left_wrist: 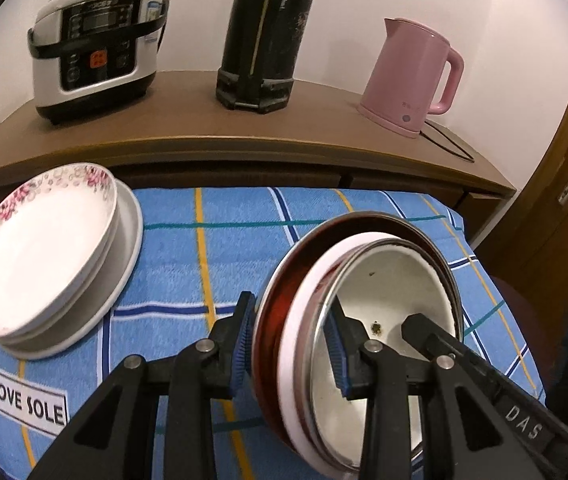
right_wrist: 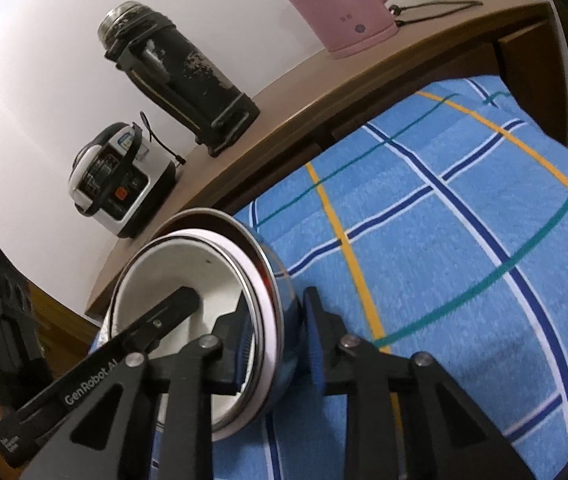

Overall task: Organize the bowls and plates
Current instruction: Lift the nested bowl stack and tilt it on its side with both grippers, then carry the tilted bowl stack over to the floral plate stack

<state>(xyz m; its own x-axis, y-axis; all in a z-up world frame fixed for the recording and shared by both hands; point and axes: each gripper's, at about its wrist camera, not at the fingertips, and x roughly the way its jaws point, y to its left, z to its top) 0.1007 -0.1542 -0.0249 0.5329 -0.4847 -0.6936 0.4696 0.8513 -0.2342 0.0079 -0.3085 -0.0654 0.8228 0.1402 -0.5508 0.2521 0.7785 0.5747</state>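
Both grippers pinch opposite rims of the nested stack of white, pink and red bowls (left_wrist: 363,320): left gripper (left_wrist: 289,344) seemingly clamped, right gripper (right_wrist: 278,344) narrowly around it; floral white plates (left_wrist: 44,248) lie left.

Glossy ceramic plates (left_wrist: 44,248) on coarse woven cloth (left_wrist: 212,248).

Left tool (left_wrist: 289,344): black angular linkage arms across the lower frame, silver round screws, ribbed blue pads. Right tool (right_wrist: 280,344): same black build, white "GenRobot.AI" lettering lower left.
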